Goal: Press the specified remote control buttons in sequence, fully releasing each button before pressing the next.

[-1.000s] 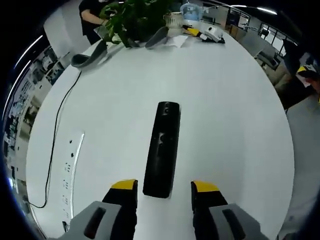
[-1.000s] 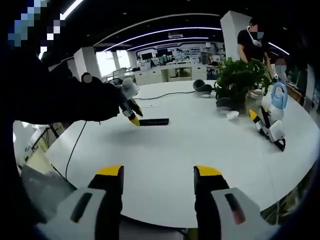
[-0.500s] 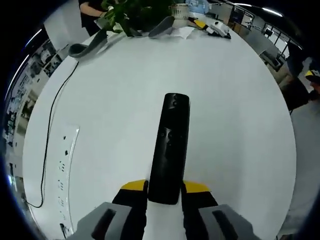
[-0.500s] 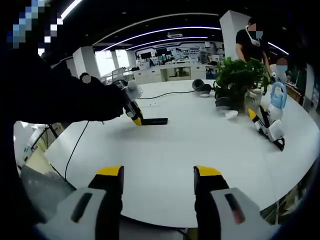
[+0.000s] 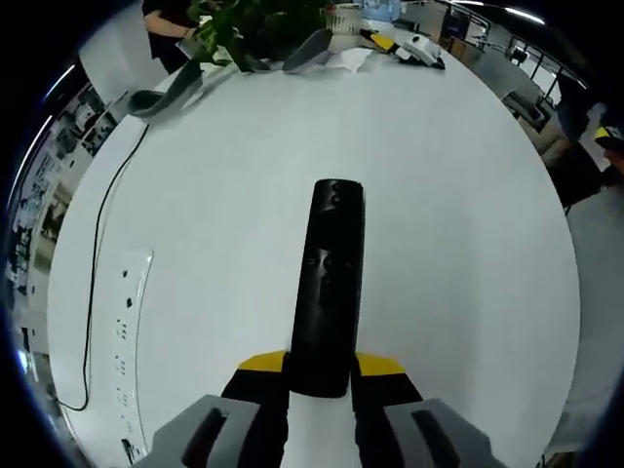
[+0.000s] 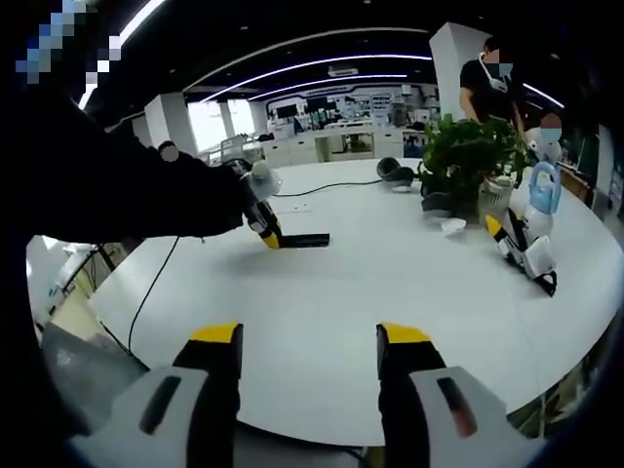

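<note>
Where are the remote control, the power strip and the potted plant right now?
remote control (image 5: 330, 283), left gripper view, middle of its black body.
power strip (image 5: 127, 327), left gripper view, its white top face on the table.
potted plant (image 6: 466, 151), right gripper view, its green leaves.

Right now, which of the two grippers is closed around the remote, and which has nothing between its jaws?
The left gripper is shut on the black remote, clamping its near end. The right gripper is open, jaws apart above the white table.
</note>
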Available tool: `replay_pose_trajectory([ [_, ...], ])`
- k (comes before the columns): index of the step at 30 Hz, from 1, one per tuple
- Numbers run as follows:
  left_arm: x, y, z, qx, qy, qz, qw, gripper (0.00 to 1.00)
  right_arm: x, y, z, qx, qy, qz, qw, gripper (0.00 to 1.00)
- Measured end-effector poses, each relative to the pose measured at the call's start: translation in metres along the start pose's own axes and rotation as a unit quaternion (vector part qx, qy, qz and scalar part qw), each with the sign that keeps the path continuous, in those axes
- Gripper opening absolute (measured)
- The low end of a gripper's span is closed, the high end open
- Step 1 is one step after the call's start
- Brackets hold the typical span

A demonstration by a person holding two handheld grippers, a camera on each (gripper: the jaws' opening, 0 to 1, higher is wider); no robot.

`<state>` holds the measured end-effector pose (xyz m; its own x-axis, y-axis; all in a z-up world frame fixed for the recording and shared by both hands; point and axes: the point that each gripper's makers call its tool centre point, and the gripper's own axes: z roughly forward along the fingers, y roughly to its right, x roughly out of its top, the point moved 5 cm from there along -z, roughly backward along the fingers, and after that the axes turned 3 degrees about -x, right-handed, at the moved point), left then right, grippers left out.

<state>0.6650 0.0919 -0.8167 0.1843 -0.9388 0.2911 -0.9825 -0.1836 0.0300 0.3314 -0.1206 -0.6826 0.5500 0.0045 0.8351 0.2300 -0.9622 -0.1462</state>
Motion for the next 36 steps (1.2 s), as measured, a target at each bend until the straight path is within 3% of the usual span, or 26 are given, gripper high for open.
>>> replay_pose_trajectory([
  [10, 0.002, 0.021, 0.001, 0.005, -0.031, -0.006, 0.9995, 0.23, 0.001, -0.001, 0.000, 0.006, 0.004, 0.000, 1.0000, 0.55],
  [24, 0.004, 0.026, 0.009, -0.003, -0.087, 0.015, 0.9961, 0.23, 0.004, -0.002, -0.002, 0.017, 0.014, 0.005, 0.9997, 0.53],
  [36, -0.002, 0.048, 0.007, -0.002, -0.084, 0.009, 0.9964, 0.23, 0.005, -0.004, -0.003, 0.023, 0.017, 0.006, 0.9996, 0.53],
])
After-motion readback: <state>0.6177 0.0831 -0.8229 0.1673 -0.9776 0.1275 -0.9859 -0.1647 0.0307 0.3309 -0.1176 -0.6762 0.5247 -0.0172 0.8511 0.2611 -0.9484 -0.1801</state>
